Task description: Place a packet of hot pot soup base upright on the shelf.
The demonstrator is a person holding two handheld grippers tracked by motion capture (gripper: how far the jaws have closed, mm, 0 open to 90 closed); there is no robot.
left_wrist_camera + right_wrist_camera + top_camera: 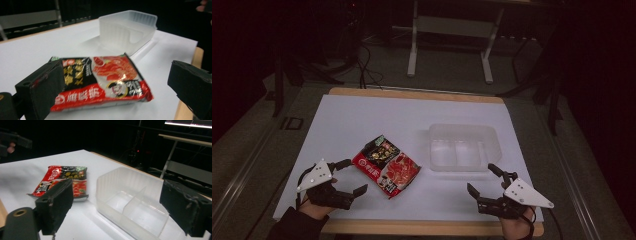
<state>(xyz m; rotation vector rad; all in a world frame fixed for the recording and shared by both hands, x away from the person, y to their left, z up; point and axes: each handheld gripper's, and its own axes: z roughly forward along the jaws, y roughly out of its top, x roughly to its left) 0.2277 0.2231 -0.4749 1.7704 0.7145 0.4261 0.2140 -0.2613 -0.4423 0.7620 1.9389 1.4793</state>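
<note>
While I look down from the high view, this is what I read off the table:

Writing: the flat red-and-black plastic noodle packet (386,165) carries white characters on its red band and yellow characters on its black panel; I cannot read either, as the print is blurred.
Packet looks: glossy and crinkled, with a picture of red food under a clear patch and a round emblem near one corner in my left gripper view (100,83).
Packet place: it lies flat on the white table sheet (362,120), turned at a slant, just beside the left gripper and near the tray, touching neither.
Tray: the clear rectangular plastic tray (463,147) stands upright to the right of the packet; my right gripper view (132,202) shows a low divider splitting it into two compartments, both bare.
Left gripper (351,176): my jaws stand wide apart and grip nothing; in the left gripper view the packet sits ahead, between them.
Right gripper (483,178): jaws spread wide, nothing in them, just in front of the tray's near wall, apart from it.
Hands: one hand holds each gripper at the table's near edge.
</note>
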